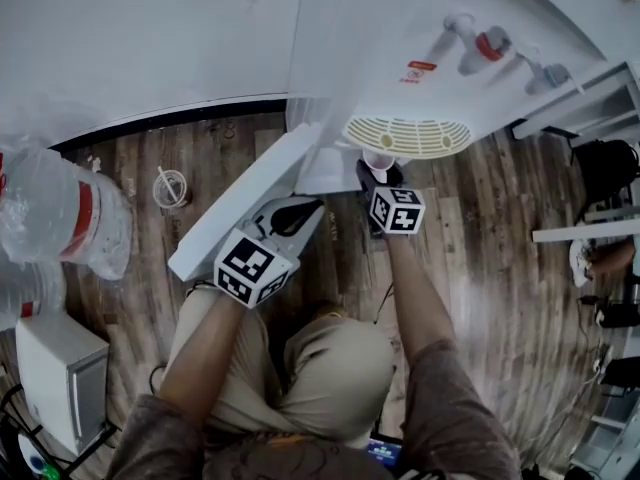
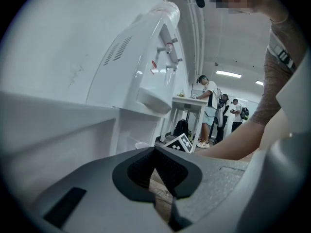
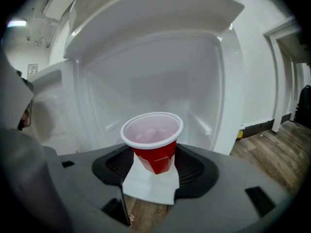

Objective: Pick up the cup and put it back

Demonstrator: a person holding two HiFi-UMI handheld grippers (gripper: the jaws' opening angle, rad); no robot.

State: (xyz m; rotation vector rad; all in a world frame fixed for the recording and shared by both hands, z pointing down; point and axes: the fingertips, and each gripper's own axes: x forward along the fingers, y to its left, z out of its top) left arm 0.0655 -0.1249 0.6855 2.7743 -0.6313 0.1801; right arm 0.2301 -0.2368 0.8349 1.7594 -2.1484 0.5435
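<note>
Nothing legible: the red label point(image 1: 421, 68) on the dispenser point(image 1: 380, 28) blurs.

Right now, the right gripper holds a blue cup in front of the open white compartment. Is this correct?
No, the cup is red with a white rim, not blue; the right gripper view shows it. The right gripper does hold it in front of the open white compartment.

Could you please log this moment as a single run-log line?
right gripper: shut on cup | cup: upright, at open dispenser cabinet | left gripper: shut, empty
</note>
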